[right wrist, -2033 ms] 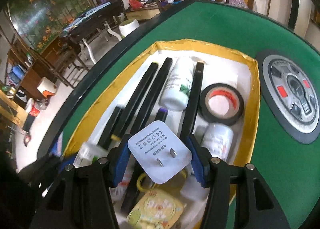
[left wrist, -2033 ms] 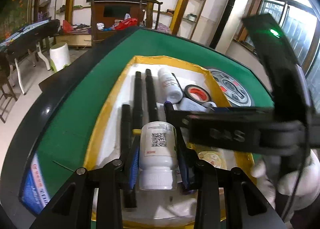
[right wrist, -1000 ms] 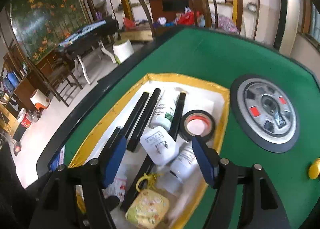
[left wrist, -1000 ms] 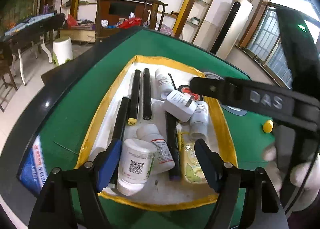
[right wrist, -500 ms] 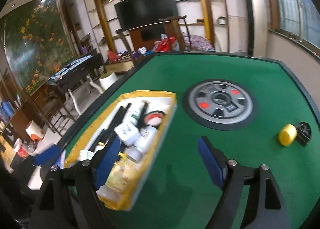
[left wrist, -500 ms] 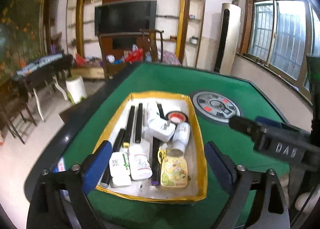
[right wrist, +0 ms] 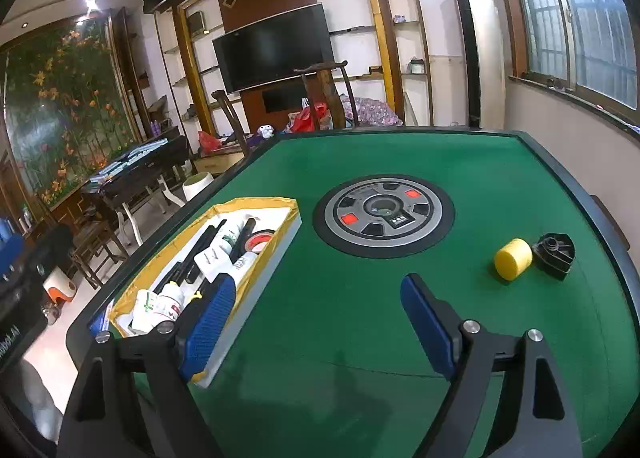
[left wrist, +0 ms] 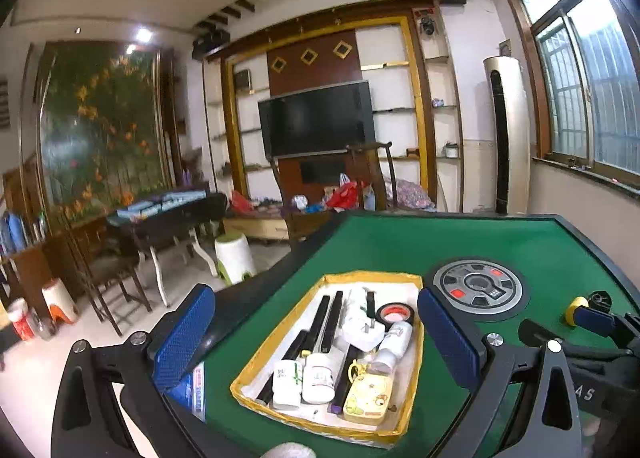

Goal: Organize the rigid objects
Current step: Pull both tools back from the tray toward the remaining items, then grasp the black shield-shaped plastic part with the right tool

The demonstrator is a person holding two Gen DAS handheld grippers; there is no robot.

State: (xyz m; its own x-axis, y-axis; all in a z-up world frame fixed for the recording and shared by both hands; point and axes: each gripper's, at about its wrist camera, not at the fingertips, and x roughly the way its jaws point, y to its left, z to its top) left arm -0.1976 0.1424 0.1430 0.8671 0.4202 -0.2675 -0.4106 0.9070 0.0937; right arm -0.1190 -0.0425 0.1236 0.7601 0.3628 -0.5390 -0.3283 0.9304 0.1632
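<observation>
The left gripper (left wrist: pixel 316 342) is held above the green table (right wrist: pixel 360 298) with its jaws spread wide and nothing between them; they have just been opening. The right gripper (right wrist: pixel 316 322) is likewise open and empty, its jaws having just widened. The yellow-rimmed tray (left wrist: pixel 416 378) (packed with white bottles (left wrist: pixel 318 378), a white plug (left wrist: pixel 362 334), a tape roll (left wrist: pixel 396 314) and black sticks (left wrist: pixel 326 322)) is seen on the table's left side, while a yellow cylinder (right wrist: pixel 513 259) is left well apart, beside a black part (right wrist: pixel 554 251)

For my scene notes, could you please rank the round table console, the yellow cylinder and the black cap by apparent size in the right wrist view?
1. Round table console, clearly largest.
2. Yellow cylinder and black cap look about alike, so I would not rank them.
</observation>
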